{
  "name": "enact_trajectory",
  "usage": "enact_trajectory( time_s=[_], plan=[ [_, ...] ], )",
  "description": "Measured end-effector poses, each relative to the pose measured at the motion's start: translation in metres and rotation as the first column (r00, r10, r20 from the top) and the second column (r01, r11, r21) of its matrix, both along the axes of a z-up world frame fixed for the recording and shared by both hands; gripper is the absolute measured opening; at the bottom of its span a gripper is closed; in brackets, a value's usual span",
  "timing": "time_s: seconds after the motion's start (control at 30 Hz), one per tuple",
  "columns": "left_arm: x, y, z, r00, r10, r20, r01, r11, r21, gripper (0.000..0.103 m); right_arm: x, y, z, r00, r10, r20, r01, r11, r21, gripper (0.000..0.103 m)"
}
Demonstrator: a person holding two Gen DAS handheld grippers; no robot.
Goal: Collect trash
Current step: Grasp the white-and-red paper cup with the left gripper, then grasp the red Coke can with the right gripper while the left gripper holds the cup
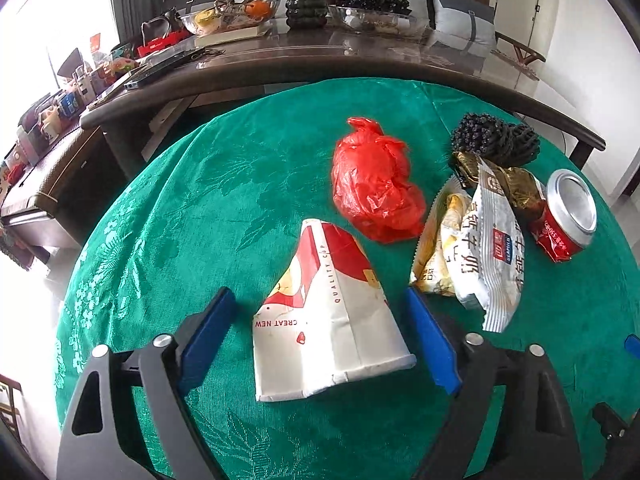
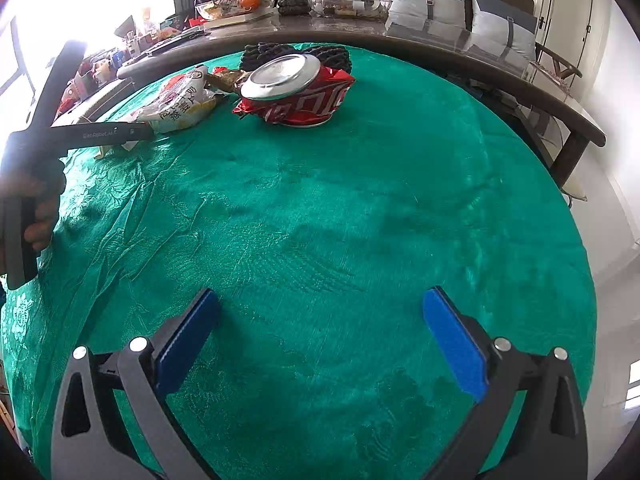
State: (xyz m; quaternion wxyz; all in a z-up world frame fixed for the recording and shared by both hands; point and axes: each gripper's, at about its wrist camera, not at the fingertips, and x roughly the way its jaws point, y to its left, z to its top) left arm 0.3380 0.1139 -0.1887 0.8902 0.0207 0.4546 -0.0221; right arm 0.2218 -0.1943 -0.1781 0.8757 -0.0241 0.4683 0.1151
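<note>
In the left wrist view, a flattened red and white paper cup (image 1: 328, 316) lies on the green tablecloth (image 1: 208, 208), between the blue pads of my open left gripper (image 1: 320, 300), which do not touch it. Beyond it lie a crumpled red plastic bag (image 1: 374, 184), snack wrappers (image 1: 476, 248), a crushed red cola can (image 1: 564, 216) and a black beaded mat (image 1: 496, 140). In the right wrist view, my right gripper (image 2: 320, 300) is open and empty over bare cloth. The can (image 2: 296, 92) and wrappers (image 2: 180, 104) lie far ahead of it.
A dark counter (image 1: 320, 60) curves behind the table with glass bowls (image 1: 232, 16), a plant pot (image 1: 306, 4) and clutter. Cushions (image 2: 424, 0) sit behind it. The left tool's body and the hand holding it (image 2: 40, 184) show at the right view's left edge.
</note>
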Motion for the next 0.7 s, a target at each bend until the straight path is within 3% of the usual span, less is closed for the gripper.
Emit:
enact_trajectory(
  time_s=[0.03, 0.13, 0.23, 0.47, 0.57, 0.7],
  plan=[
    [-0.002, -0.002, 0.001, 1.000, -0.011, 0.005, 0.011, 1.000, -0.002, 0.064, 0.000, 0.000, 0.000, 1.000, 0.000, 0.000, 0.000, 1.000, 0.000, 0.098],
    [-0.010, -0.004, 0.004, 0.999, -0.033, 0.007, 0.033, 0.999, -0.016, 0.046, 0.000, 0.000, 0.000, 1.000, 0.000, 0.000, 0.000, 1.000, 0.000, 0.098],
    [-0.029, -0.001, 0.009, 0.999, -0.041, 0.007, 0.041, 0.998, -0.045, 0.039, 0.000, 0.000, 0.000, 1.000, 0.000, 0.000, 0.000, 1.000, 0.000, 0.098],
    [-0.097, -0.023, 0.014, 0.990, -0.138, -0.006, 0.137, 0.988, -0.064, 0.040, 0.000, -0.001, 0.000, 1.000, 0.000, 0.000, 0.000, 1.000, 0.000, 0.098],
    [-0.112, -0.035, 0.012, 0.986, -0.164, -0.003, 0.164, 0.985, -0.063, 0.049, 0.000, -0.001, 0.000, 1.000, 0.000, -0.001, 0.000, 1.000, 0.000, 0.098],
    [-0.118, -0.046, 0.006, 0.986, -0.166, 0.011, 0.167, 0.986, -0.027, 0.068, -0.001, -0.001, 0.000, 1.000, 0.000, -0.001, 0.000, 1.000, 0.000, 0.098]
  ],
)
